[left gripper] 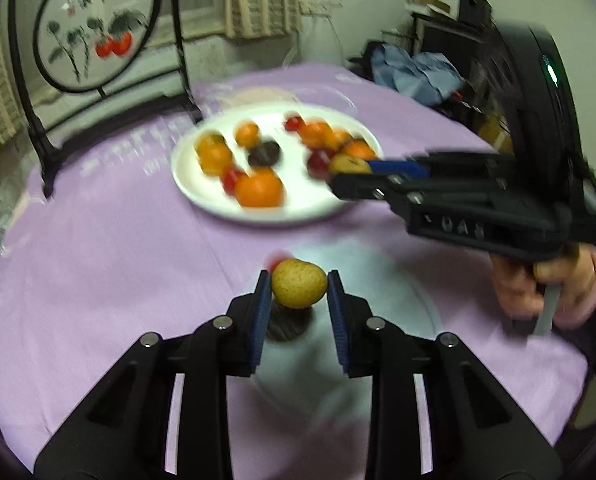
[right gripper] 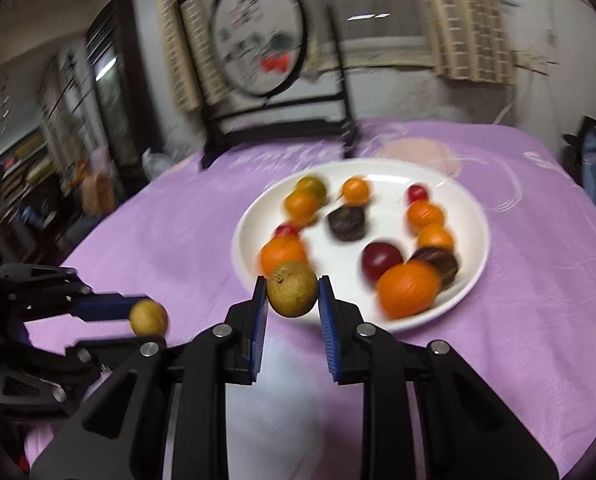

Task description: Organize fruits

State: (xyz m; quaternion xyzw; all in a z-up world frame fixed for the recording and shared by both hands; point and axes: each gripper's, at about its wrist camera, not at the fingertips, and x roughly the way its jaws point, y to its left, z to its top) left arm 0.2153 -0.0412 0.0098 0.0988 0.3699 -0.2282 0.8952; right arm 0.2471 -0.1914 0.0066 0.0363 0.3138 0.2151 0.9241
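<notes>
Left tool [left gripper: 298, 286] and right tool [right gripper: 292, 290] each grip 1 yellow-brown fruit [left gripper: 299, 283].

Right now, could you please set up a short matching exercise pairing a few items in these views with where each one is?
Items:
1. left gripper
2. right gripper
3. white plate
4. round painted screen

Places or states:
A. standing upright at the table's far edge
B. shut on a yellow-brown fruit, above the purple tablecloth
C. holds oranges, red fruits and dark ones
D. shut on a greenish-brown fruit, at the plate's near rim

Pairs: 1-B, 2-D, 3-C, 4-A
</notes>
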